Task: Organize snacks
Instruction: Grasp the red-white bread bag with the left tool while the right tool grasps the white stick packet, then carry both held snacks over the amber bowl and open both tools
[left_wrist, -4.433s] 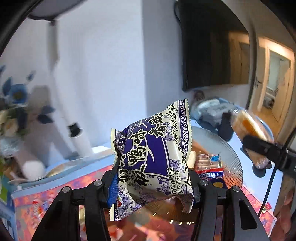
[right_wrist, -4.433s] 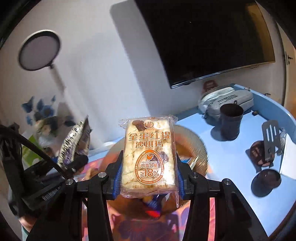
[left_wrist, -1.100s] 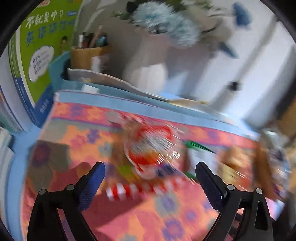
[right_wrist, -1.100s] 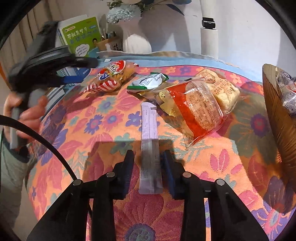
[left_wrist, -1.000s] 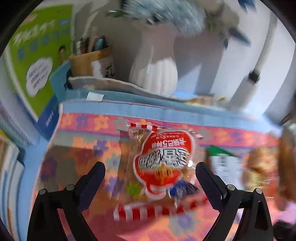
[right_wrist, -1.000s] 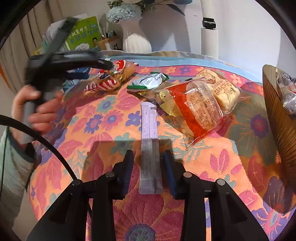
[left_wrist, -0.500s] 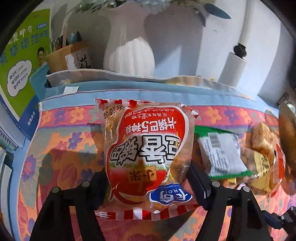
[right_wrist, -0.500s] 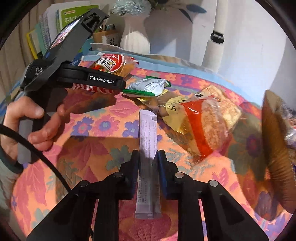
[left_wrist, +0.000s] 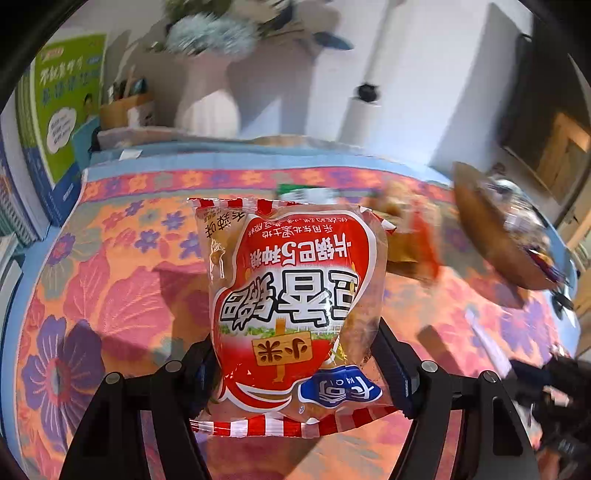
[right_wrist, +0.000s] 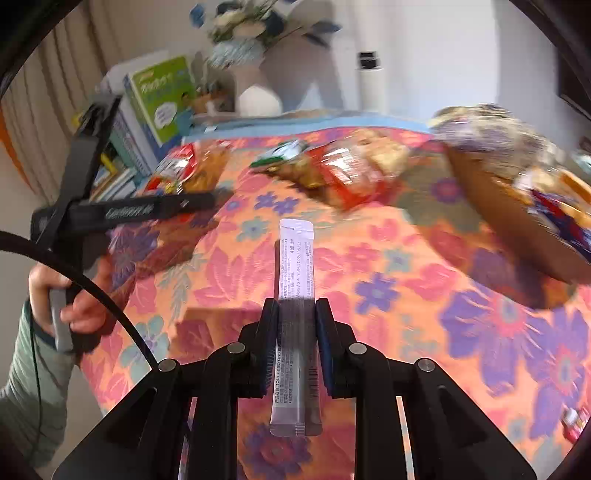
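Holding both pickups clear of the floral cloth (right_wrist: 369, 280): left gripper (left_wrist: 295, 354), jaws just closed, now clamps the red snack bag (left_wrist: 295, 295); right gripper (right_wrist: 295, 343) pinches the white stick sachet (right_wrist: 295, 295) nearly shut. A second ago both packets lay flat on the cloth. Next stop is probably the brown dish (right_wrist: 517, 206) at right.

Floral tablecloth (left_wrist: 110, 295), white vase (right_wrist: 258, 98) of flowers, green book (left_wrist: 68, 103), white wall
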